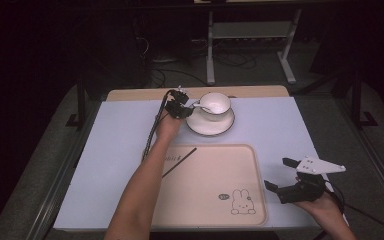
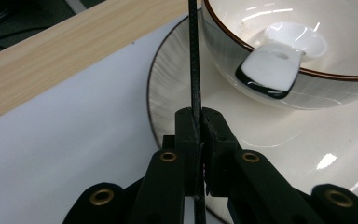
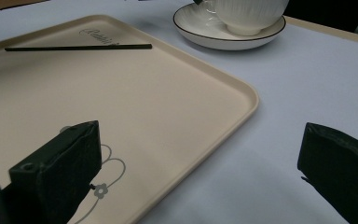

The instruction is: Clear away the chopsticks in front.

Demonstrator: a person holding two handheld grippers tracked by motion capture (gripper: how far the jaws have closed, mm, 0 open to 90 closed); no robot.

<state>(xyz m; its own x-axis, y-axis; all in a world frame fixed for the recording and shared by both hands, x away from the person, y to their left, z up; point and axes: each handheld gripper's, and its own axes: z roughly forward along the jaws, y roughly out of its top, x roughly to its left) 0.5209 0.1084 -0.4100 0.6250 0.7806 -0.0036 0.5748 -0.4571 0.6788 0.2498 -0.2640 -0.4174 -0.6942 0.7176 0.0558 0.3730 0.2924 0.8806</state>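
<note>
Spoon (image 2: pixel 272 70) rests in bowl (image 2: pixel 354 37) beside clamped chopstick (image 2: pixel 195 60).

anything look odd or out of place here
The chopsticks are split up: one lies slantwise on the tray at, the other is pinched in the left gripper by the bowl.

Printed marks on the tray

The beige tray (image 1: pixel 207 210) bears a cursive word (image 3: pixel 99 36) near its far edge, too blurred to read, a rabbit drawing (image 1: pixel 243 202) and a small dark label (image 1: pixel 223 196), illegible.
</note>
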